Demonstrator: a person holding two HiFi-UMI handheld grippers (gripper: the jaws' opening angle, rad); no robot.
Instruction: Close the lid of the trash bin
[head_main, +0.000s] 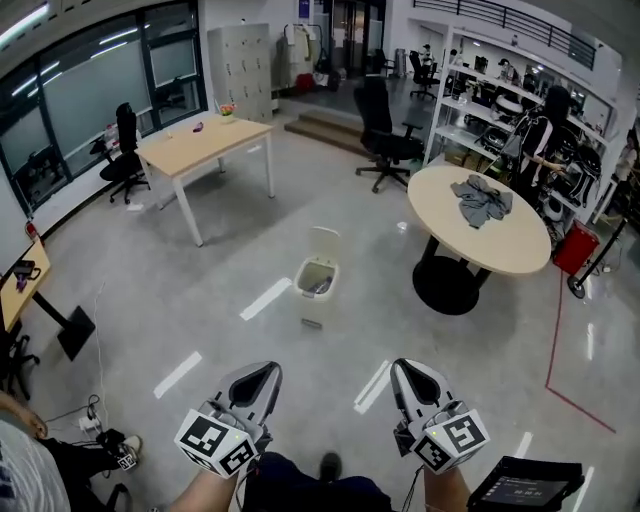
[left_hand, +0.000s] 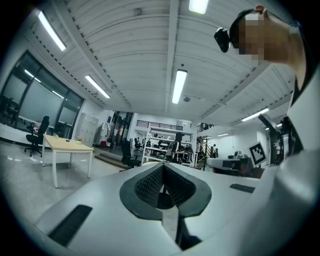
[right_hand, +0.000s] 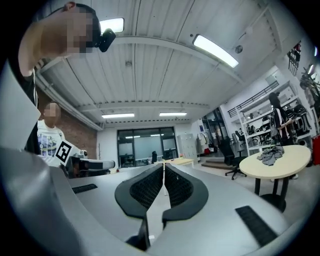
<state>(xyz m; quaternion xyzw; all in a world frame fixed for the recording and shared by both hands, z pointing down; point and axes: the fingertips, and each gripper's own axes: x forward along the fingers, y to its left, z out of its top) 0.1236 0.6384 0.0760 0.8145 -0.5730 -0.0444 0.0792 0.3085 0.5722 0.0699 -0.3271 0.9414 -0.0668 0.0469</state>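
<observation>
Bin (head_main: 317, 283) stood on the floor at frame centre, its lid (head_main: 326, 240) upright on the far edge, well apart from both claws at the bottom. Left claw (head_main: 262, 380) and right claw (head_main: 408, 376) were pinched together and empty. The left was judged slightly nearer.

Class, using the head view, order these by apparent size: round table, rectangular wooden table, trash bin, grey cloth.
1. Round table, only narrowly, and it sits nearer the camera.
2. Rectangular wooden table.
3. Trash bin and grey cloth look alike: no ranking.
</observation>
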